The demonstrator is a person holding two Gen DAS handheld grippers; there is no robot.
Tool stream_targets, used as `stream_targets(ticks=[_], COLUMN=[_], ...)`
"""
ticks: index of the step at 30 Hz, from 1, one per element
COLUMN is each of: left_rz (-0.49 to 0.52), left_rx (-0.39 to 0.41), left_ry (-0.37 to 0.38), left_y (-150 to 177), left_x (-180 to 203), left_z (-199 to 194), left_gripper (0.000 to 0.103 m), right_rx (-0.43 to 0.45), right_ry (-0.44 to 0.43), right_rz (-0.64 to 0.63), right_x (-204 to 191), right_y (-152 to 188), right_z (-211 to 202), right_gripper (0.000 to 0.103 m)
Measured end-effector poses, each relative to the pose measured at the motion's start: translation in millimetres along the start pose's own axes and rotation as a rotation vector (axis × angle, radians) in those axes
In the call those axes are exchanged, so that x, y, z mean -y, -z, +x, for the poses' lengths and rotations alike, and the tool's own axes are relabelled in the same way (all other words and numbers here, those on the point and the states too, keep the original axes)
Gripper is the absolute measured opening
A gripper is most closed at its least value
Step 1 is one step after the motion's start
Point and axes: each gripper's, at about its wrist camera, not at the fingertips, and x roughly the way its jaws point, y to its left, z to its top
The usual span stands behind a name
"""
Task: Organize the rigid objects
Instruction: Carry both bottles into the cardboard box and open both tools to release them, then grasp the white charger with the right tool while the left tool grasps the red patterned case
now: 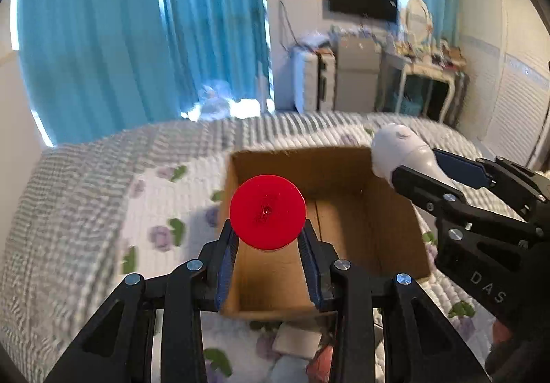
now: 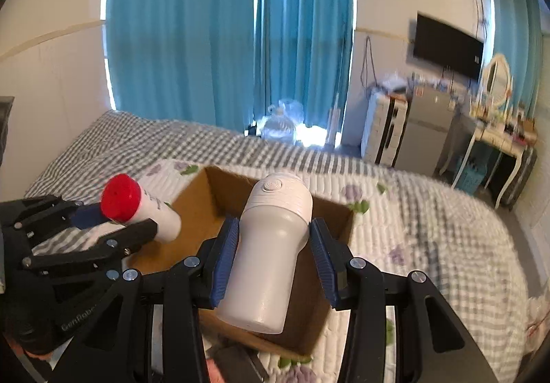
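Your left hand-held gripper (image 1: 268, 242) clamps the red-capped bottle (image 1: 267, 212), your right hand-held gripper (image 2: 273, 245) the white bottle (image 2: 271, 252); both remain undeposited above the empty cardboard box (image 1: 388, 211).

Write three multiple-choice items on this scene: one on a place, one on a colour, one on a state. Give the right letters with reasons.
1. Where is the cardboard box?
A. on the bed
B. on the desk
C. on the floor

2. What colour is the cap on the bottle in the left tool?
A. blue
B. red
C. green

3. The right tool is:
A. wide open with nothing between its pads
B. shut on the white bottle
C. resting in the box

A: quilt surrounds it. B: red disc. B: pads clamp it.
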Motion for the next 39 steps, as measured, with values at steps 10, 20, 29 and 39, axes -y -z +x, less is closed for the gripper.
stream_targets(ticks=[10, 20, 29, 39], left_rz=[0.056, 0.039, 0.017, -0.039], left_rx=[-0.053, 0.012, 0.081, 0.048], left_ry=[0.01, 0.001, 0.016, 0.008], left_y=[2.1, 5.0, 35.5, 107.8], left_x=[16.1, 5.2, 1.3, 3.0], left_z=[73.3, 38.6, -57.8, -89.1], left_gripper=[0.036, 0.075, 0.103, 0.103], right_rx=[-0.072, 0.002, -0.01, -0.197], right_ry=[0.018, 0.02, 0.146, 0.107], right_rz=[-0.022, 0.032, 0.028, 0.017], right_x=[18.3, 27.5, 24.9, -7.2], right_y=[17.6, 5.3, 15.7, 107.8], right_z=[68.3, 43.7, -55.0, -92.3], right_gripper=[0.043, 0.077, 0.093, 0.095])
